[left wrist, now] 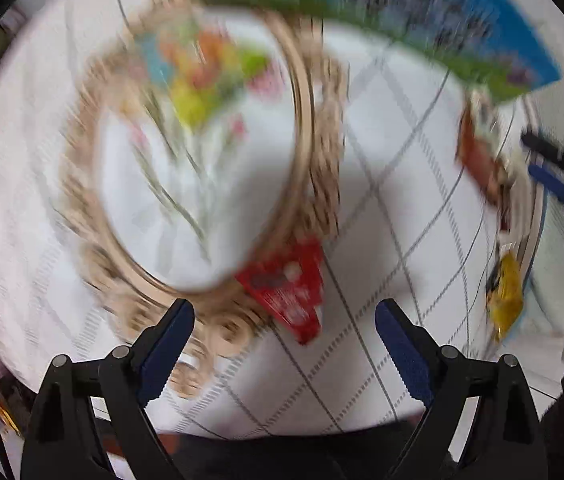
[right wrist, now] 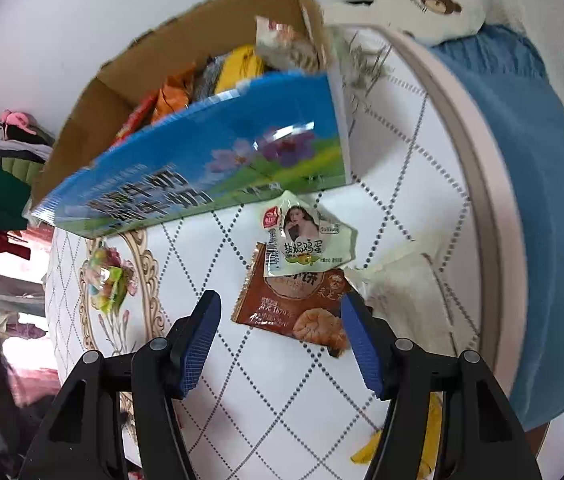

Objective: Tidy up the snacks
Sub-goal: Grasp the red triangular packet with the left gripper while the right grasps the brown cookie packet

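Right tongs (right wrist: pixel 280 338) nearest the lens, blue pads parted over the white diamond-patterned surface (right wrist: pixel 210 248), gripping nothing. Brown biscuit packet (right wrist: pixel 293 306) flat just past the tips, toward 12 o'clock, its near edge between the pads, untouched. White-green egg snack pouch (right wrist: pixel 307 236) overlapping the brown packet's far end. Blue-green carton (right wrist: pixel 202 164) at 11 o'clock, open and stuffed with snack packs. Colourful candy bag (right wrist: pixel 108 278) at 9 o'clock on the floral medallion. Left tongs (left wrist: pixel 283 334) spread wide, empty, in a heavily blurred view. Red packet (left wrist: pixel 287 288) just beyond the tips at 12 o'clock. Yellow packet (left wrist: pixel 505 294) at 3 o'clock.
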